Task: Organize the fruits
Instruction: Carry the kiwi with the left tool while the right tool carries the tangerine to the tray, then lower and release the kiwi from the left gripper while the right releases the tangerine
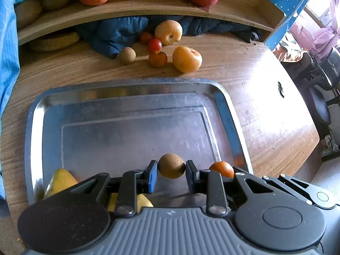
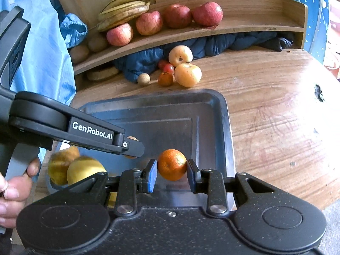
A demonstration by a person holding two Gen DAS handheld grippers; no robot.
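In the left wrist view the left gripper [image 1: 171,171] sits at lower centre, its jaws closed onto a small round brown fruit [image 1: 171,165], one pad pressing each side, above the near end of the metal tray [image 1: 136,89]. Just right of it, half hidden behind the gripper's arm, shows the top of the orange [image 1: 222,168]. At lower left a yellow fruit [image 1: 60,181] lies on the tray, mostly covered by the gripper body; its kind is hard to tell.

In the right wrist view the right gripper [image 2: 172,175] at lower centre clamps the orange [image 2: 172,164] between its pads, over the tray's [image 2: 227,127] right half. The left gripper's black arm crosses the left of the frame and masks most of its own load; only slivers of a pale fruit show behind it. A hand [image 2: 12,191] at the left edge, cut off by the frame, grips the handle. Yellow fruits [image 2: 85,170] at lower left are blurred.

Toward the top of both views, on the wooden table [image 1: 265,97], lie two yellow-orange fruits [image 1: 187,59], small red ones [image 1: 155,45] and another brown ball [image 1: 127,55]. Red apples [image 2: 148,22] and bananas [image 2: 123,10] rest on the shelf [image 2: 244,28], with dark blue cloth [image 2: 223,42] bundled beneath.
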